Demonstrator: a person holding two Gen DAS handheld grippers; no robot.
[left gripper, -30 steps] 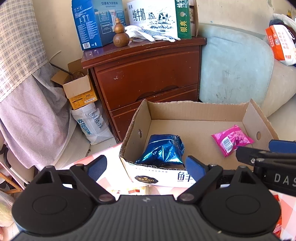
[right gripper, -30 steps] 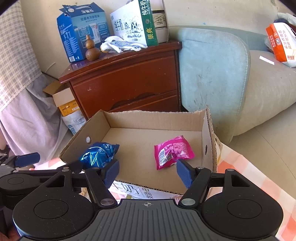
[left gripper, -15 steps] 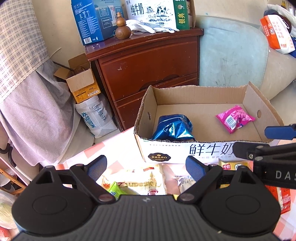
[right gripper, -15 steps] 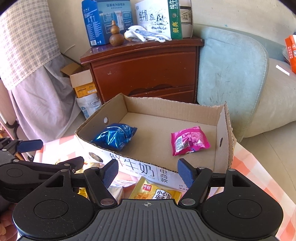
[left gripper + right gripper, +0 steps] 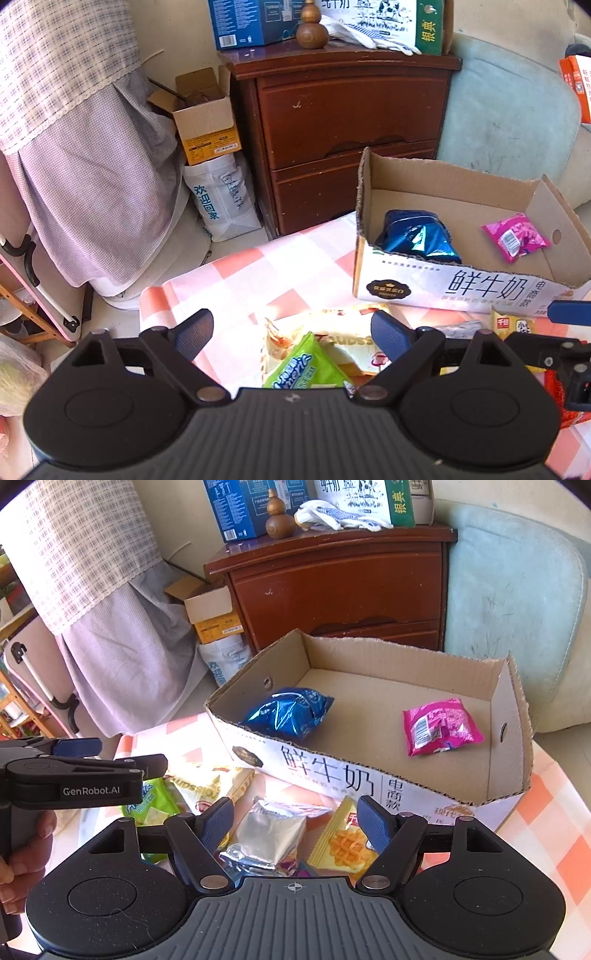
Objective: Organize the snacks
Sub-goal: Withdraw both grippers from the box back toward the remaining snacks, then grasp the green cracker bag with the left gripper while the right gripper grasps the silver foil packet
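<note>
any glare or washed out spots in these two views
Left wrist view: sunlight bleaches the checked tablecloth ahead of the cardboard box. Right wrist view: glare on the silver packet, and the checked curtain is overexposed; fisheye bends the edges in both.

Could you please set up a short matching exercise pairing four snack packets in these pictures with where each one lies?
Things:
1. blue foil bag
2. pink packet
3. silver foil packet
4. green packet

Places:
A. on the tablecloth, ahead of the left gripper
B. box, right part
C. on the tablecloth, ahead of the right gripper
D. box, left corner

Pairs: 1-D, 2-B, 3-C, 4-A
</note>
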